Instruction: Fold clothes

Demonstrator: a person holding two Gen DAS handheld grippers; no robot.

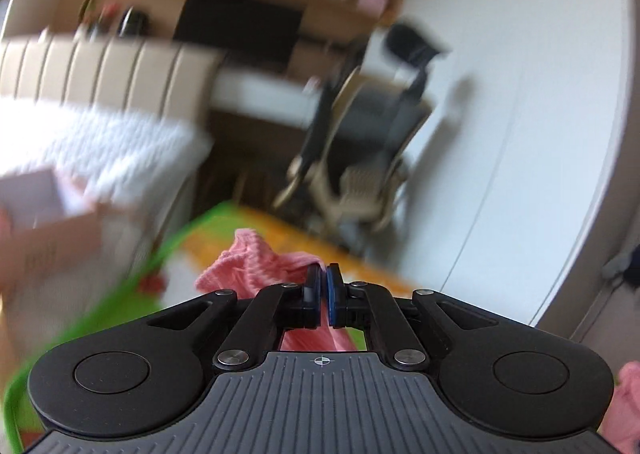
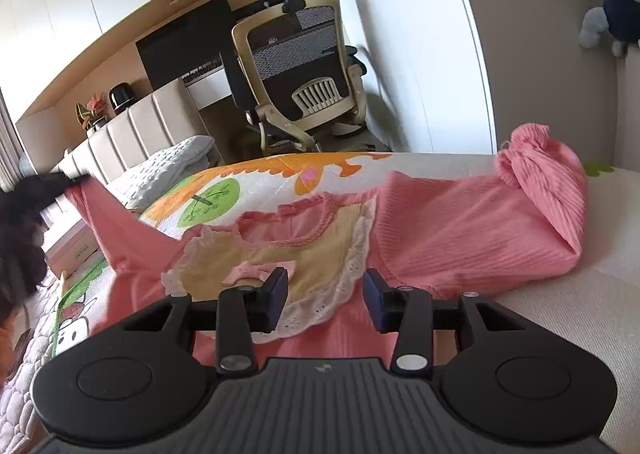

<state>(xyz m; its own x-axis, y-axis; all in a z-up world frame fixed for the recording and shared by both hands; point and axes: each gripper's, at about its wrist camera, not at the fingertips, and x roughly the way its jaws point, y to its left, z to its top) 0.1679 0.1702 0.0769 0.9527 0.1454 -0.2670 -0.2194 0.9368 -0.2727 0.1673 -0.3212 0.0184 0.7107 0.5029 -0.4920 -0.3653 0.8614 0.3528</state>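
Left gripper (image 1: 324, 296): we pinch the pink top (image 1: 256, 266) tight.
Right gripper (image 2: 326, 302): ours is wide apart, above the top (image 2: 460, 230) on the bed (image 2: 560, 302).

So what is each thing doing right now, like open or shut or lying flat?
Left hand-held gripper: shut on the pink top, lifting a sleeve.
Right hand-held gripper: open, over the top, holding nothing.
Pink top: spread on the bed, not folded; one sleeve pulled up, the other bunched.
Bow: lying flat on the yellow bib.
Chair: upright, nobody in it.
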